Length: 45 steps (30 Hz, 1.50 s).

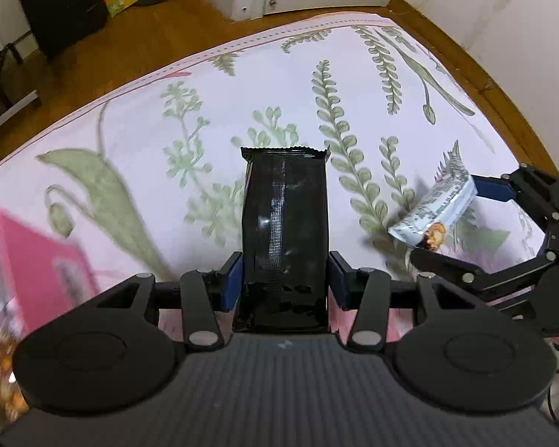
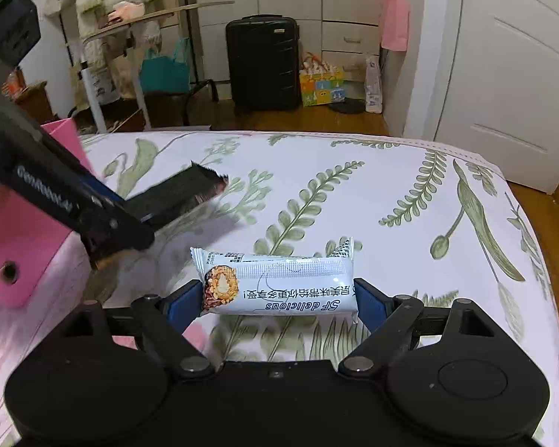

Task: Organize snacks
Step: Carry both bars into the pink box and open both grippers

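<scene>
**Both snacks are held, and the pink box lies to the left**

The left gripper [image 1: 284,279] is clenched on a black snack packet [image 1: 285,223], whose long axis runs straight forward along the fingers, with the crimped end pointing away over the bed. The right gripper [image 2: 277,300] grasps a white snack bar [image 2: 279,287] across its fingers, so its long axis goes from left to right between the blue pads [image 2: 184,303].

Both snacks are lifted above the floral bedsheet [image 2: 410,186] and do not touch it, as far as I can judge. The pink box [image 1: 37,253] stands at the left edge, near the left gripper and well apart from the right one. It seems to hold some snacks already, but this part is blurred.

I judge that the left hand is nearer to the box, so the black packet should go in first, turned to the left
</scene>
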Tool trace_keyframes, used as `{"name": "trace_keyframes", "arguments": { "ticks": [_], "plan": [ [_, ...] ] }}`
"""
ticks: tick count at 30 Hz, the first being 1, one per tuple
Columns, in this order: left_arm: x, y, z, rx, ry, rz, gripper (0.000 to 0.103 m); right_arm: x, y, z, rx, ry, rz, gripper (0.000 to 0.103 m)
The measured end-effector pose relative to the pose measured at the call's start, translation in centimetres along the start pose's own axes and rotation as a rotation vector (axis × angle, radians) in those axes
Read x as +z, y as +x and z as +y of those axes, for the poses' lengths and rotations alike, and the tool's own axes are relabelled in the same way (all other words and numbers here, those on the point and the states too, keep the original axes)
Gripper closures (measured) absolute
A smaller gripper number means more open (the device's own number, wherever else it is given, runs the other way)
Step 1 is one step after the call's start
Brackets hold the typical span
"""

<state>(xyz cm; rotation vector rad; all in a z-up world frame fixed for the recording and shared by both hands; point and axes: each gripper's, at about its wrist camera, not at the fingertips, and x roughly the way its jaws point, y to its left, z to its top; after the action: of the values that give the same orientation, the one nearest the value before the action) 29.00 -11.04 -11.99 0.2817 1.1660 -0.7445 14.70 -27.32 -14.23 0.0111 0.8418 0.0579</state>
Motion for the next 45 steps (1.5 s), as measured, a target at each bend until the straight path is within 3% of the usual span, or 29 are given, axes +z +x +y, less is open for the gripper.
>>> {"name": "trace_keyframes", "arguments": {
  "ticks": [4, 13, 19, 29, 33, 38, 45],
  "plan": [
    [-1.6, -3.3, 0.1, -0.038, -0.042, 0.014, 0.057, -0.2, -1.9, 1.0, -0.002, -0.017, 0.023, 0.015],
    [-6.2, -10.9, 0.0, -0.055, -0.11, -0.017, 0.057, 0.3, -6.8, 3.6, 0.141, 0.06, 0.045, 0.015],
    [-9.1, -16.1, 0.7, -0.057, -0.123, -0.041, 0.057, 0.9, -10.4, 6.7, 0.232, 0.006, 0.058, 0.015],
    [-13.0, -23.7, 4.1, 0.071, -0.187, -0.159, 0.057, 4.2, -13.4, 13.8, 0.399, -0.161, -0.034, 0.015],
    [-14.3, -24.3, 6.8, 0.105, -0.216, -0.256, 0.057, 6.0, -12.4, 16.7, 0.445, -0.251, -0.088, 0.015],
    [-14.6, -22.4, 10.4, 0.127, -0.284, -0.251, 0.057, 8.9, -10.1, 20.3, 0.482, -0.492, -0.083, 0.014],
    [-14.5, -17.8, 12.0, 0.248, -0.313, -0.256, 0.056, 10.9, -3.2, 23.9, 0.52, -0.717, -0.02, 0.014]
  ]
}}
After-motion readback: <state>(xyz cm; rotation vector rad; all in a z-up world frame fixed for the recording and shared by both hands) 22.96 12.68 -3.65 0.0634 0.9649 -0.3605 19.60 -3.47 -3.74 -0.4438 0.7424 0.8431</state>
